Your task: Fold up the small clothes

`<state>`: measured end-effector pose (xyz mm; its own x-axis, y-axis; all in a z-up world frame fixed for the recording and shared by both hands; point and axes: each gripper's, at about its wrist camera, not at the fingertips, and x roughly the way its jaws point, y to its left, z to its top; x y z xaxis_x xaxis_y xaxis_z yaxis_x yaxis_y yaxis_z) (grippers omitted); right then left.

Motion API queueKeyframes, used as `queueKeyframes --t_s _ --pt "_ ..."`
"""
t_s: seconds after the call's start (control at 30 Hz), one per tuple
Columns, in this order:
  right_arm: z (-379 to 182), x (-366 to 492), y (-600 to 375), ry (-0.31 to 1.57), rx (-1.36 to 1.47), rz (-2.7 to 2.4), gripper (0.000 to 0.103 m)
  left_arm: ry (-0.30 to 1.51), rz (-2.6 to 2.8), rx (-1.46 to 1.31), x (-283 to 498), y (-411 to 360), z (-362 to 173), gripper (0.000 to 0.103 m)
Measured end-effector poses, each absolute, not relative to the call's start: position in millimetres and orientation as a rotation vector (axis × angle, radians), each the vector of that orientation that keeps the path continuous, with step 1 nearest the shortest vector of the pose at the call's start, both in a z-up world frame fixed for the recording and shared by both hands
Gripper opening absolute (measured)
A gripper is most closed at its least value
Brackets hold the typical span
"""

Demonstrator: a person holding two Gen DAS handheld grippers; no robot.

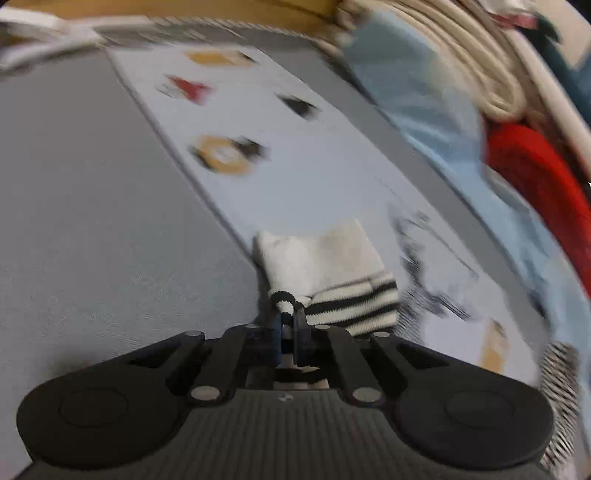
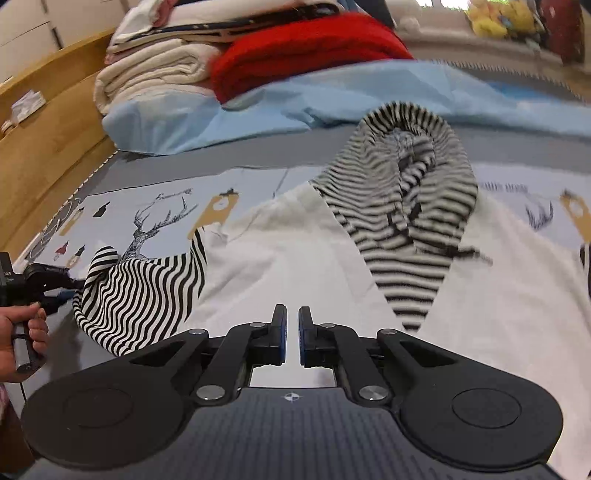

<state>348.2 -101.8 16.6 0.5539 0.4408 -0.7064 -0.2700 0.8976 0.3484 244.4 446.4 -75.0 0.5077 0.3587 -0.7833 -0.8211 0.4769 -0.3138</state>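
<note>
I have the left tongs (image 1: 287, 314) clamped on the striped sleeve cuff (image 1: 347, 299). The right tongs (image 2: 292, 325) are nearly closed over the white hooded top's (image 2: 288, 254) hem just ahead; whether cloth is pinched I cannot tell. The garment lies mostly flat, so folding has barely begun. No legible writing.

A bed (image 2: 155, 158) is seen, spread with a grey sheet that carries a pale blue band printed with deer and small figures (image 2: 155, 221). A light blue cover (image 2: 258, 110) is bunched toward the far side, and a red blanket (image 2: 306, 48) and folded cream bedding (image 2: 147, 74) are stacked behind it. A wooden bed frame (image 2: 48, 140) is seen along the left. White cupboard fronts (image 2: 26, 22) are glimpsed beyond it.
</note>
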Motion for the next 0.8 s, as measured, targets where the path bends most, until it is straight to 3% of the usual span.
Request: queueKeyframes --t_s 0.23,0.47,0.6,0.63,0.7,0.8 --pt "5 352 -128 0.954 0.271 0.314 0.006 0.495 0.817 -0.629 233 371 15 0.005" --pt "4 353 -171 0.971 0.397 0.217 0.006 0.485 0.307 -0.506 277 197 64 0.005" --pt "6 354 -203 0.954 0.473 0.139 0.006 0.588 0.016 -0.534 301 95 47 0.006" --pt "6 354 -213 0.949 0.498 0.111 0.006 0.633 -0.055 -0.532 306 73 35 0.009" --pt "4 353 -233 0.939 0.545 0.054 0.007 0.777 -0.18 -0.553 314 41 4 0.026" --pt "-5 353 -261 0.941 0.611 -0.028 0.007 0.874 -0.199 -0.608 322 38 -12 0.029"
